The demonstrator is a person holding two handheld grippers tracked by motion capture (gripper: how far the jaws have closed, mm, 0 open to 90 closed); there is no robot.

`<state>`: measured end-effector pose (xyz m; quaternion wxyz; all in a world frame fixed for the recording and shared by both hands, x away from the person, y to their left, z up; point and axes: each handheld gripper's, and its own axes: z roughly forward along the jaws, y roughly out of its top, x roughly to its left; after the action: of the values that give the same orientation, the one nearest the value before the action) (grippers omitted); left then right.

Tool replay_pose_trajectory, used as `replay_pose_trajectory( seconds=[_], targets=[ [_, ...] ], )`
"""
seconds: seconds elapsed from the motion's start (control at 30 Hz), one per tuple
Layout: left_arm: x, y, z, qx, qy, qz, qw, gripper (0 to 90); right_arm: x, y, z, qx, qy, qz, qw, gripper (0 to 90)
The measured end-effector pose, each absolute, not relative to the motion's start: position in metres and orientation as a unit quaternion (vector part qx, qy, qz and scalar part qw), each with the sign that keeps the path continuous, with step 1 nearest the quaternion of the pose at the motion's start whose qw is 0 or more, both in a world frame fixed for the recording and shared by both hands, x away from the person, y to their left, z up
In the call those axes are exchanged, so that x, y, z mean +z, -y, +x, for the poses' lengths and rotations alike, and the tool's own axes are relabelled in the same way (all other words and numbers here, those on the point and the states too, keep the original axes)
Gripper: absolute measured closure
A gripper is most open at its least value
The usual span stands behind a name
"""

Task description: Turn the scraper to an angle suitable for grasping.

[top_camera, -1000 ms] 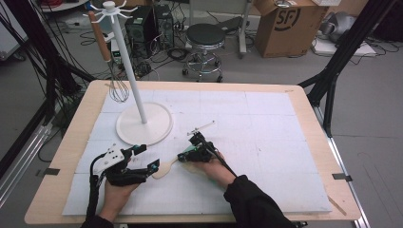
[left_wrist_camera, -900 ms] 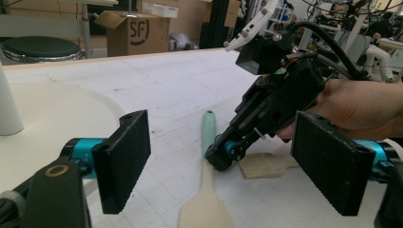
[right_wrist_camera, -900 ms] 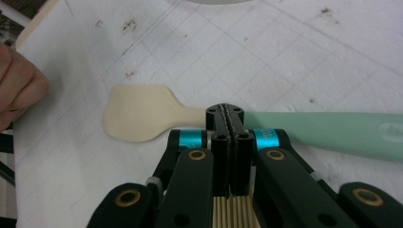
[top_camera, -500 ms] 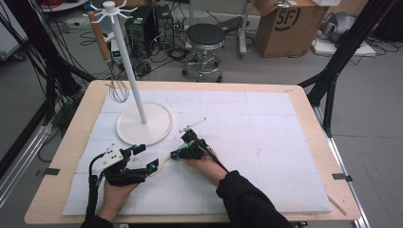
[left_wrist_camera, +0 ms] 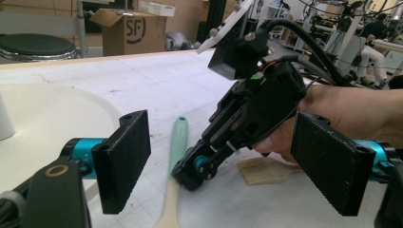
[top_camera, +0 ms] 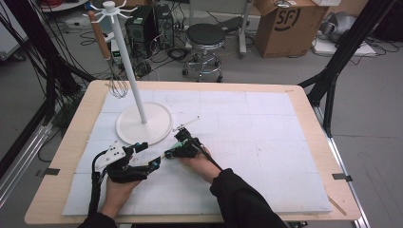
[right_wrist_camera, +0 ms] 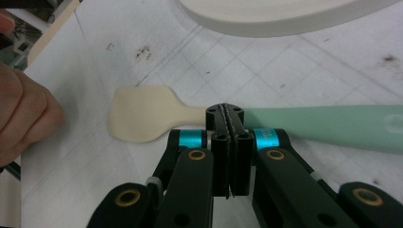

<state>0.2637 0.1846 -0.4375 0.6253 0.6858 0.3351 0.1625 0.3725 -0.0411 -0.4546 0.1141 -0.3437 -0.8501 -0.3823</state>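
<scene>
Just in front of the round white base of the tall white hook stand [top_camera: 144, 124], a spatula with a mint-green handle and a cream blade [right_wrist_camera: 266, 120] is lying flat on the white gridded mat [top_camera: 266, 142]. The right gripper [top_camera: 169, 153] is tipping down over it, jaws pressed together with nothing between them, their tips sitting at the neck where the green handle is meeting the cream blade; whether they are touching it I cannot tell. In the right gripper view the blade is pointing away from the stand's base, toward the fingers of the person's other hand [right_wrist_camera: 23, 118] at the picture's edge. The left gripper [top_camera: 142, 156] is resting low on the mat, near the same base, with its two black padded jaws standing wide apart and holding nothing. Through that gap, in the left gripper view, the spatula's handle and the right gripper's black body are showing, the blade end passing under the left jaw. A wire whisk with a wooden handle [top_camera: 108, 59] is hanging from the stand's top hooks.
</scene>
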Motion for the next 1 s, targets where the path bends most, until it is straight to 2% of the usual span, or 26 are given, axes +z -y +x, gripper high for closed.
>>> replay_pose_trajectory(
  seconds=[0.3,0.43,0.57,0.63,0.67,0.73,0.87,1.0],
  targets=[
    [-0.438,-0.184,0.266,0.159,-0.339,0.688,0.622,21.3,-0.435,0.084,0.363,-0.404,0.841,-0.348,0.093,89.5],
    [-0.438,-0.182,0.266,0.159,-0.337,0.691,0.620,21.3,-0.432,0.098,0.359,-0.415,0.839,-0.343,0.076,79.0],
    [-0.439,-0.182,0.267,0.157,-0.337,0.691,0.620,21.3,-0.428,0.109,0.356,-0.421,0.833,-0.353,0.062,58.1],
    [-0.439,-0.182,0.267,0.155,-0.339,0.691,0.619,21.3,-0.425,0.116,0.356,-0.427,0.826,-0.361,0.067,51.9],
    [-0.439,-0.182,0.267,0.153,-0.342,0.693,0.616,21.2,-0.422,0.120,0.355,-0.431,0.825,-0.361,0.060,46.5],
    [-0.440,-0.182,0.269,0.148,-0.352,0.693,0.612,20.2,-0.417,0.127,0.353,-0.438,0.822,-0.360,0.048,41.0],
    [-0.440,-0.182,0.269,0.145,-0.354,0.695,0.608,20.1,-0.411,0.148,0.346,-0.458,0.814,-0.356,0.038,36.3],
    [-0.441,-0.181,0.270,0.143,-0.353,0.699,0.606,20.3,-0.410,0.173,0.339,-0.469,0.803,-0.367,0.027,35.5]
  ],
)
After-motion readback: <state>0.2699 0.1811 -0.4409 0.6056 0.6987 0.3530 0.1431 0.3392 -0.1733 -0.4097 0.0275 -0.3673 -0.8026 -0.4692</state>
